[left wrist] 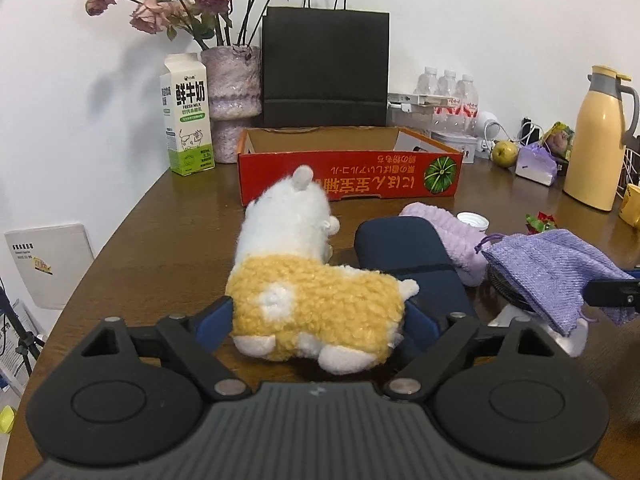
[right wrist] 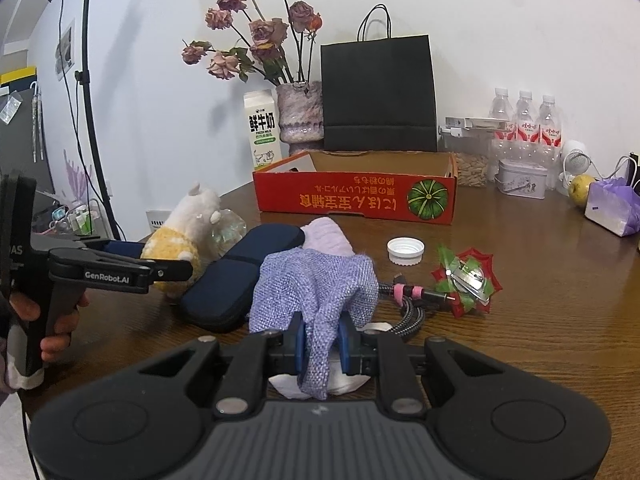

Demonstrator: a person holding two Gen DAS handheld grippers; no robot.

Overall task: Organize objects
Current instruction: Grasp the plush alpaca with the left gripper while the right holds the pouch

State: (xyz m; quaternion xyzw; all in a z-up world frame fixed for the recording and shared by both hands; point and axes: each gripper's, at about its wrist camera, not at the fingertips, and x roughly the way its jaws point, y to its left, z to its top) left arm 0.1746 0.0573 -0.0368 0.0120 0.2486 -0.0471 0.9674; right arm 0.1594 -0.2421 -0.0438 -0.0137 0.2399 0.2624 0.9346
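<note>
A: Plush toy (left wrist: 308, 284) status? Where is it, and what's the left hand doing?

B: White-and-yellow plush lies on its side on the counter (left wrist: 160, 232), in front of the red cardboard box (left wrist: 348, 176), just beside the dark blue case (left wrist: 408, 256). Left tongs (left wrist: 320, 320) are wide apart, straddling the yellow rear end. Blue pads (left wrist: 216, 316) sit right at the fur on both sides; can't tell if they're pressing. Plush is resting on the counter, not lifted.

A: Pose?

B: Left tongs point forward and slightly down toward the box. In the right wrist view a hand (right wrist: 52, 320) wraps the pistol-style handle at the left edge, fingers curled around it, tongs reaching in at the plush from the side.

A: Right side?

B: Right tongs (right wrist: 322, 344) are clamped tight on a fold of the purple woven pouch (right wrist: 316, 284). Pouch bunches up ahead of the pads and drapes over the case edge and a lavender fuzzy item (right wrist: 328, 236). Same slight downward tilt.

A: Anything else nearby?

B: White cap (right wrist: 405, 249), braided cable (right wrist: 408, 312), red-and-green ornament (right wrist: 468, 284) to the right of the pouch, all on the counter.
</note>
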